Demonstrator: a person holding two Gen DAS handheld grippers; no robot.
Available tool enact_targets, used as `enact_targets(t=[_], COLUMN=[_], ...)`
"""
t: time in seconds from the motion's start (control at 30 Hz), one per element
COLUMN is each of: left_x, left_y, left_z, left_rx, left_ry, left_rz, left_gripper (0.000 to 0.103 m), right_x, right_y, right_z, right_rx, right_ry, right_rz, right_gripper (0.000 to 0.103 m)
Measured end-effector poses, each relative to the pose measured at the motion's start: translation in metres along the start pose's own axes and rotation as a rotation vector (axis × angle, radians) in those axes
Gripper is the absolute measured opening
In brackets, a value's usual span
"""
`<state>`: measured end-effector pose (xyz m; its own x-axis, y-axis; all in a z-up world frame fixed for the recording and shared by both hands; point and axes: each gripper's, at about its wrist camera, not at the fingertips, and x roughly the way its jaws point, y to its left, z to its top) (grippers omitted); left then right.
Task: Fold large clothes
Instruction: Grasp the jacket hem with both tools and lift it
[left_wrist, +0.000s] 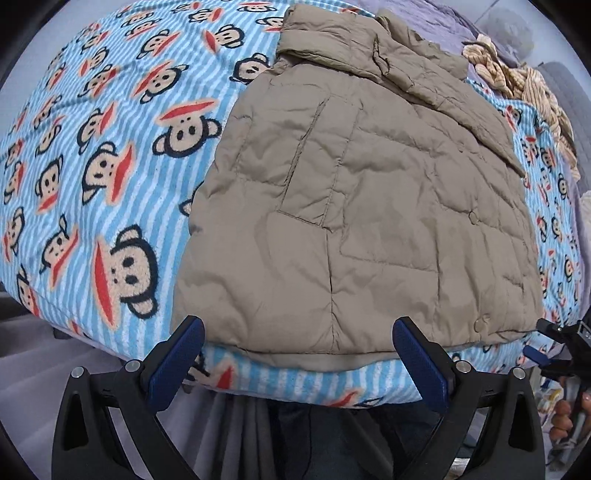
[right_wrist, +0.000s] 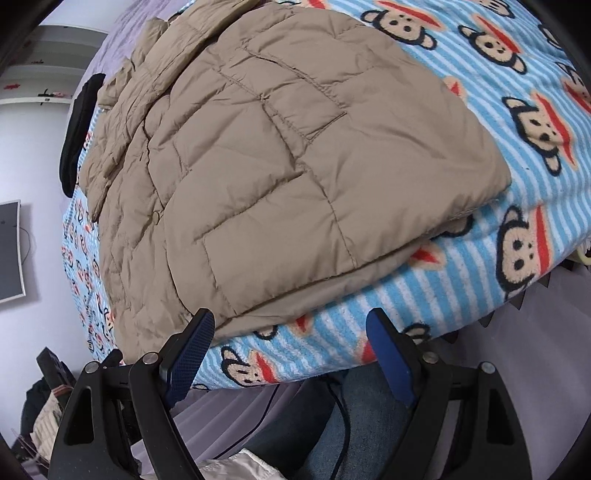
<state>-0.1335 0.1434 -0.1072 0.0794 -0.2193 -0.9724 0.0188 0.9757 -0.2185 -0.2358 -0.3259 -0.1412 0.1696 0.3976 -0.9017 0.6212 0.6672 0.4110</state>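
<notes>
Left wrist view: my left gripper hangs with its jaws spread wide and nothing between the blue pads, right above the near hem of the tan puffer jacket. The jacket lies flat on the striped monkey-print blanket, its collar end far from me and its hem close to the blanket's near edge. Beyond the jacket on the far right sits a crumpled striped beige garment (bunched up, so I cannot tell what it is). At the right edge my right gripper pokes in, with fingers of my hand showing below it.

In the right wrist view my right gripper is likewise released, jaws apart and empty; its left pad sits just beside the jacket's near corner, while the right pad hovers over bare blanket. A black garment lies at the blanket's far left edge. Nothing lies on top of the jacket.
</notes>
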Motion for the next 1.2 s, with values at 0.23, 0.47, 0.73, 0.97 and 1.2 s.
enact_targets(t=[0.23,0.47,0.73,0.97,1.2], left_x=[0.015,0.049,0.073,0.07,0.043], left_y=[0.008,0.007,-0.01,-0.005,-0.005], left_z=[-0.022,-0.022,0.012,0.023,0.035], left_rx=[-0.16,-0.258,-0.284,-0.29,-0.211], left_ry=[0.041,0.071,0.051,0.055,-0.009], left_rz=[-0.166,-0.221,-0.274,-0.259,-0.276], left_gripper=[0.102,0.102,0.102,0.02,0.02], right_x=[-0.007,-0.002,0.017,0.037,0.034], right_y=[-0.021,-0.06,-0.095,-0.104,-0.098], right_z=[0.022,0.024,0.024,0.032,0.034], right_rx=[0.068,0.174,0.369,0.525,0.519], right_ry=[0.039,0.061,0.026,-0.015,-0.034], right_rz=[0.052,0.11,0.281,0.418,0.429], right_gripper=[0.086,0.086,0.086,0.086,0.043])
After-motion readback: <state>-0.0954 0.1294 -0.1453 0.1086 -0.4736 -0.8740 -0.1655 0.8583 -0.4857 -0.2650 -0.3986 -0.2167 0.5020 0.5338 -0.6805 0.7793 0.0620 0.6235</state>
